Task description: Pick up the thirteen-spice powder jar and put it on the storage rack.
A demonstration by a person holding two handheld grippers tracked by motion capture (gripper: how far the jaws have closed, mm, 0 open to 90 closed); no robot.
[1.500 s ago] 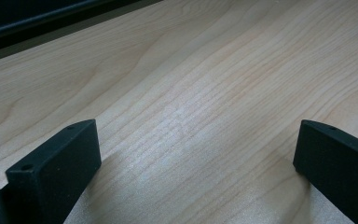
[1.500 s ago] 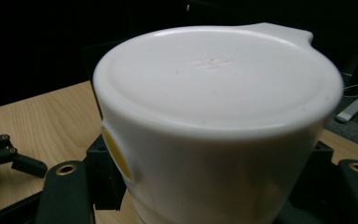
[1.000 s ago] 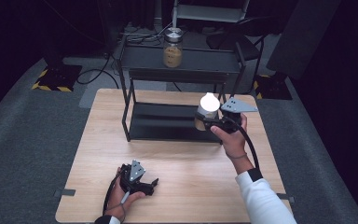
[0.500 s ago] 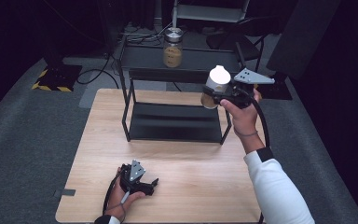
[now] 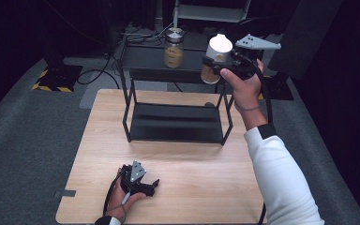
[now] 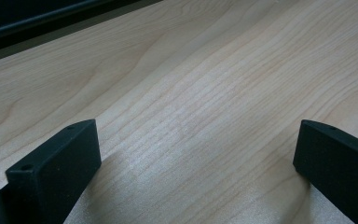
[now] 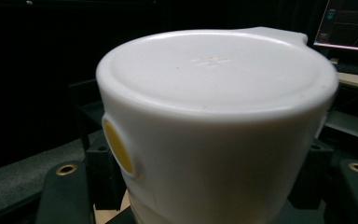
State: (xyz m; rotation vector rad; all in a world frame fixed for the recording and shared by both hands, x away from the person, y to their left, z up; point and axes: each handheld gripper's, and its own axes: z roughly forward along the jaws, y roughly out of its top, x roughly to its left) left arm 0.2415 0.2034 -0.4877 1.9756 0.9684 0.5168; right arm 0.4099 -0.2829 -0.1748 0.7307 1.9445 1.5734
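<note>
On the near left of the wooden bench (image 5: 93, 154), the left gripper (image 5: 151, 186) rests in the person's left hand (image 5: 122, 197), its jaws spread wide with nothing but bare wood between them. Behind it, mid-bench, stands a black wire rack (image 5: 176, 123). On the rack's top shelf sits a glass jar (image 5: 173, 48) with a metal lid and tan contents. To the right, held up at the level of that top shelf, the right gripper (image 5: 215, 63) has its jaws clamped on a white-lidded jar (image 5: 214, 58) with brown contents. The right gripper view looks closely at the jar's white lid (image 7: 214, 116), which has a yellow dot on its side.
</note>
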